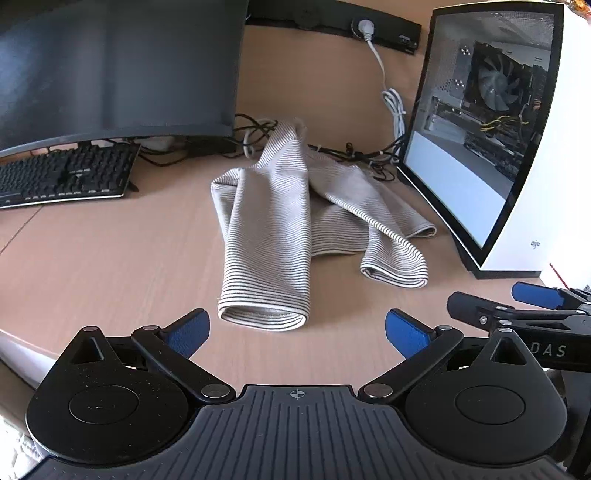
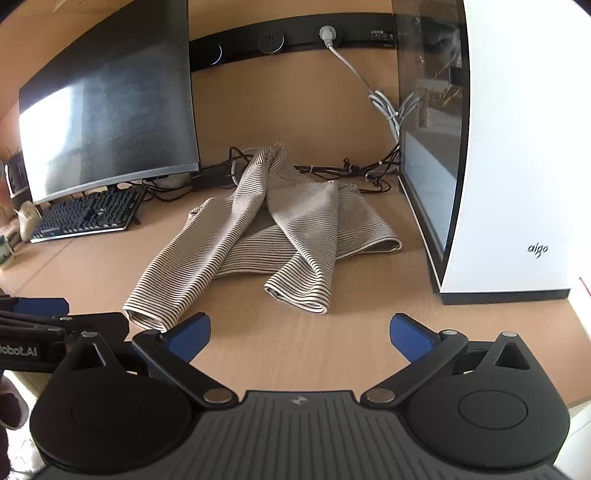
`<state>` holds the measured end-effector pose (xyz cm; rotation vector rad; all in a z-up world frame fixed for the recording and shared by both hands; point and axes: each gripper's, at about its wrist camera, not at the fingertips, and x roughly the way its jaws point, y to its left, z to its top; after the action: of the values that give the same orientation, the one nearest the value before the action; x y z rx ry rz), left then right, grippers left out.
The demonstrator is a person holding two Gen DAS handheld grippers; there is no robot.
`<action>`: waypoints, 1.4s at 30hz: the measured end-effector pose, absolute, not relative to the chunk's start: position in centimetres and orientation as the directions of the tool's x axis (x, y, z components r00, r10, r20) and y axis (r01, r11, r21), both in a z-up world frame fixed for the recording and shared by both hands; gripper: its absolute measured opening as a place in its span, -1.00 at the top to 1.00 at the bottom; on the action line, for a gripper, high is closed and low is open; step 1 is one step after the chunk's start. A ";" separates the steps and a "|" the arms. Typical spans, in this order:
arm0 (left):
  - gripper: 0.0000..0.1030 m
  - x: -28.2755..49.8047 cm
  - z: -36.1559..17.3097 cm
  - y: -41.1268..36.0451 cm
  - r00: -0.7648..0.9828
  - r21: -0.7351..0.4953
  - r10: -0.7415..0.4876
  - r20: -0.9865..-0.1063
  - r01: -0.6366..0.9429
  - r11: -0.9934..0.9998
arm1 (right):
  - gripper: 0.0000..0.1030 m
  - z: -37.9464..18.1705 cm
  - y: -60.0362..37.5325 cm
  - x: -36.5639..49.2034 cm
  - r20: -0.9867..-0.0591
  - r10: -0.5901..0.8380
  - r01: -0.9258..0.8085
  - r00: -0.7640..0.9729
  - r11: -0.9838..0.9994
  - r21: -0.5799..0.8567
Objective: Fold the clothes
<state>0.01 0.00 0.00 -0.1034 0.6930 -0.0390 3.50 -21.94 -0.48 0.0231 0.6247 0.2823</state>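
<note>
A beige garment with thin dark stripes [image 1: 280, 221] lies crumpled on the wooden desk [image 1: 110, 266], both sleeves pointing toward me. It also shows in the right wrist view [image 2: 280, 236]. My left gripper [image 1: 297, 330] is open and empty, just short of the nearer sleeve cuff [image 1: 264, 317]. My right gripper [image 2: 300, 336] is open and empty, a little short of the shorter sleeve cuff [image 2: 299, 297]. The right gripper also shows at the right edge of the left wrist view [image 1: 517, 306]. The left gripper shows at the left edge of the right wrist view [image 2: 44, 314].
A dark monitor [image 1: 110, 70] and black keyboard [image 1: 66, 173] stand at the back left. A white PC case with a glass side [image 1: 517, 140] stands close to the garment's right. Cables [image 1: 369, 155] and a socket strip [image 1: 369, 26] lie behind.
</note>
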 end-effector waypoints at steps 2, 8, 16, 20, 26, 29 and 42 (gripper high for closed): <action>-1.00 0.0 0.1 0.1 0.771 -0.109 -0.073 -0.633 0.005 0.994 | -1.00 -0.4 -21.7 3.4 -0.567 0.258 -0.253 0.782 0.963 0.090; -1.00 0.1 0.3 0.3 0.778 -0.111 -0.083 -0.623 0.016 0.994 | -1.00 -0.4 -21.0 3.1 -0.551 0.229 -0.252 0.803 0.967 0.035; -1.00 -0.3 0.4 0.2 0.789 -0.106 -0.072 -0.610 0.009 0.994 | -1.00 0.0 -22.6 3.1 -0.543 0.290 -0.268 0.788 0.956 0.121; -1.00 -0.4 0.5 0.2 0.792 -0.107 -0.074 -0.606 0.010 0.994 | -1.00 -0.2 -21.6 3.0 -0.544 0.299 -0.283 0.784 0.952 0.116; -1.00 -0.6 0.5 0.4 0.793 -0.110 -0.077 -0.604 0.013 0.994 | -1.00 -0.3 -20.9 2.8 -0.543 0.303 -0.288 0.783 0.951 0.114; -1.00 -0.6 0.5 0.6 0.794 -0.111 -0.078 -0.604 0.013 0.994 | -1.00 -0.3 -20.7 2.8 -0.544 0.300 -0.285 0.784 0.952 0.115; -1.00 -0.9 0.7 1.4 0.802 -0.118 -0.073 -0.593 0.002 0.993 | -1.00 -0.3 -20.2 2.4 -0.548 0.292 -0.280 0.784 0.954 0.107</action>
<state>-0.93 1.36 0.71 -0.1138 0.6393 -0.0403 2.36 -20.19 -0.28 0.0202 0.5941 0.3085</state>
